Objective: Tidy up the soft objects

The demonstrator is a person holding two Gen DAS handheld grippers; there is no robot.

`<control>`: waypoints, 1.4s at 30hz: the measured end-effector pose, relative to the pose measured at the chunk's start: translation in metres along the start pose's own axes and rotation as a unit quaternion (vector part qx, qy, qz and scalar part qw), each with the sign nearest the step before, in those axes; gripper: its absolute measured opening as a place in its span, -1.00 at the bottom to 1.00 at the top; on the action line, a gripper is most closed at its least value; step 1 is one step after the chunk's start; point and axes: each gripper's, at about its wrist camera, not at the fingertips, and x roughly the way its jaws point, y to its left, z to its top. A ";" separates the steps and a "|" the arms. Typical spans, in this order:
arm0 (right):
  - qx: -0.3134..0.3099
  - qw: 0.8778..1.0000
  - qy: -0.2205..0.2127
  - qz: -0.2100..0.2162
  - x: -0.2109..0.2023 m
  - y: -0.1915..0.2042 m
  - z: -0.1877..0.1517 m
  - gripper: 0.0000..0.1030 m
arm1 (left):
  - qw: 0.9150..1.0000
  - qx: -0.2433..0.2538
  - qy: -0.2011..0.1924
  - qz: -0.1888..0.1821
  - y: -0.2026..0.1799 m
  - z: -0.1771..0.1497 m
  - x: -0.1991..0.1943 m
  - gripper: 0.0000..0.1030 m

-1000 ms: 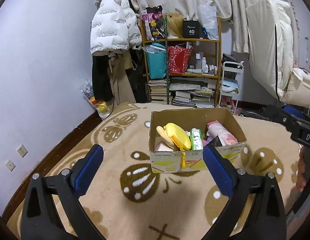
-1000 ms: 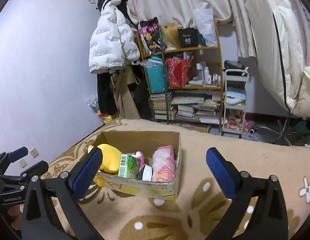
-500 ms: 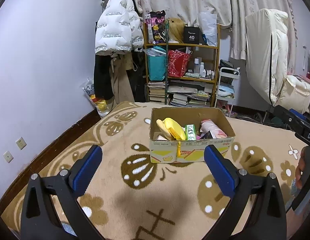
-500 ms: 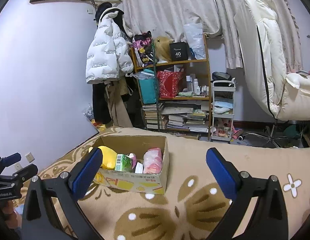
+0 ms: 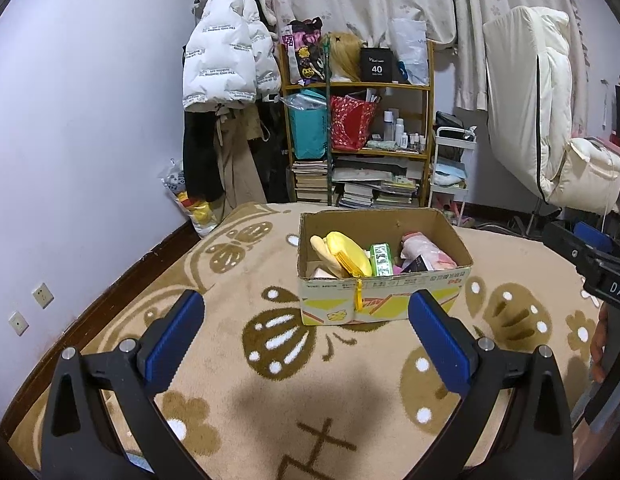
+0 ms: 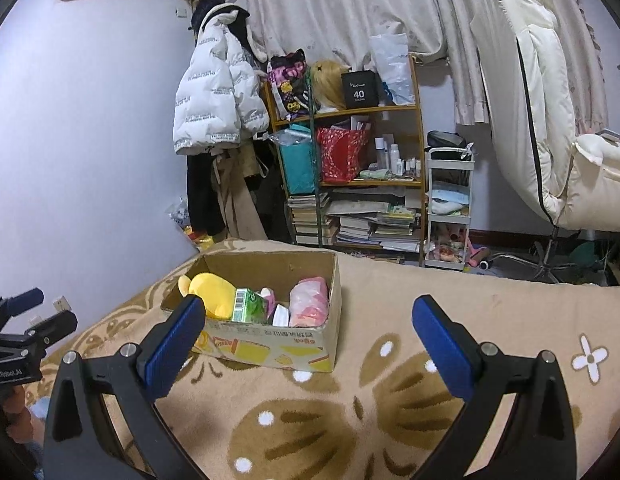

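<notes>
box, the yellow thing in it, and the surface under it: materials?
Box: corrugated cardboard, raw brown inside, printed outside; cut rim edges show. Yellow toy: looks like plush fabric, matte, rounded, stuffed. Surface: beige patterned pile textile, fuzzy nap; carpet or blanket, can't tell. Both the left gripper and the right gripper are open and empty.

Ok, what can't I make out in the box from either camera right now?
- Bottom of the cardboard box: hidden by its front wall, left view.
- Under the yellow plush: covered by it; right tool's finger overlaps, right view.
- Pink packet label: too small, both views.
</notes>
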 end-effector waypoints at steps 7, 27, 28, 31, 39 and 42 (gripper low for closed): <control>-0.011 1.000 0.002 -0.004 0.004 0.003 -0.001 1.00 | 1.000 0.018 0.001 0.005 -0.008 -0.002 0.007 0.96; -0.013 1.000 0.005 0.002 0.008 0.003 0.000 1.00 | 1.000 0.024 -0.009 0.004 -0.011 -0.002 0.006 0.96; -0.014 1.000 0.006 0.002 0.007 0.002 0.000 1.00 | 1.000 0.024 -0.009 0.004 -0.011 -0.002 0.007 0.96; -0.015 1.000 0.006 0.001 0.007 0.002 0.000 1.00 | 1.000 0.025 -0.006 0.004 -0.010 -0.003 0.008 0.96; -0.015 1.000 0.006 0.002 0.007 0.001 0.000 1.00 | 1.000 0.021 -0.004 0.004 -0.009 -0.004 0.009 0.96; -0.014 1.000 0.005 0.001 0.007 0.001 0.000 1.00 | 1.000 0.023 -0.004 0.005 -0.009 -0.004 0.009 0.96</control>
